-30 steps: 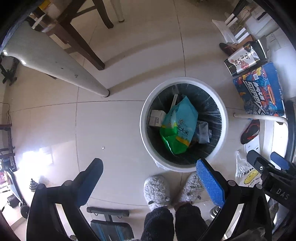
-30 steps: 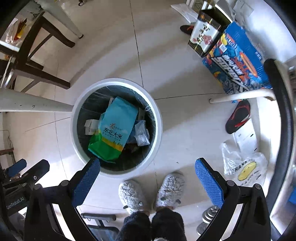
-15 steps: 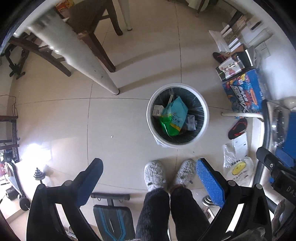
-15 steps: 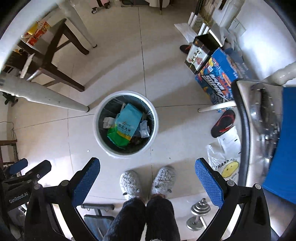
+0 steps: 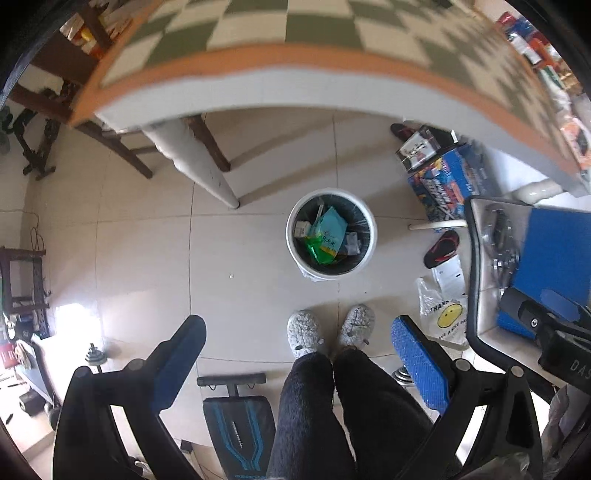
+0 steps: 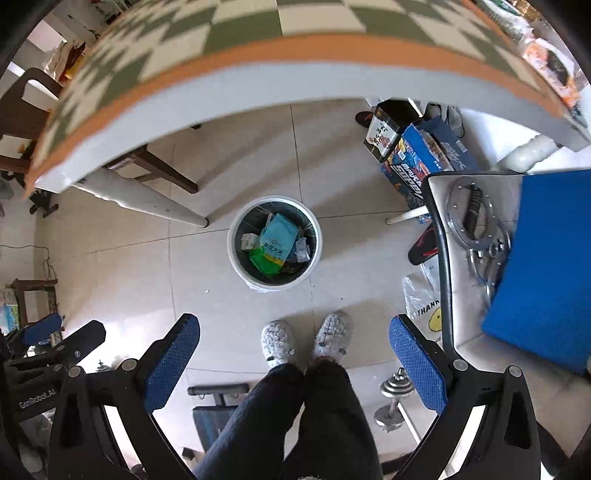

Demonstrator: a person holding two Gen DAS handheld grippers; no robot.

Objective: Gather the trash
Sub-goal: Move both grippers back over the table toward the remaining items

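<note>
Both the left gripper and right gripper hang released, jaws wide and empty, high above the white bin at frame centre, which holds a green bag; next, probably, seeking more trash on the checkered surface in the upper frame

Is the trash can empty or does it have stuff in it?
It has stuff in it. The trash can stands upright, and a teal and green bag lies on top of other wrappers inside.
</note>
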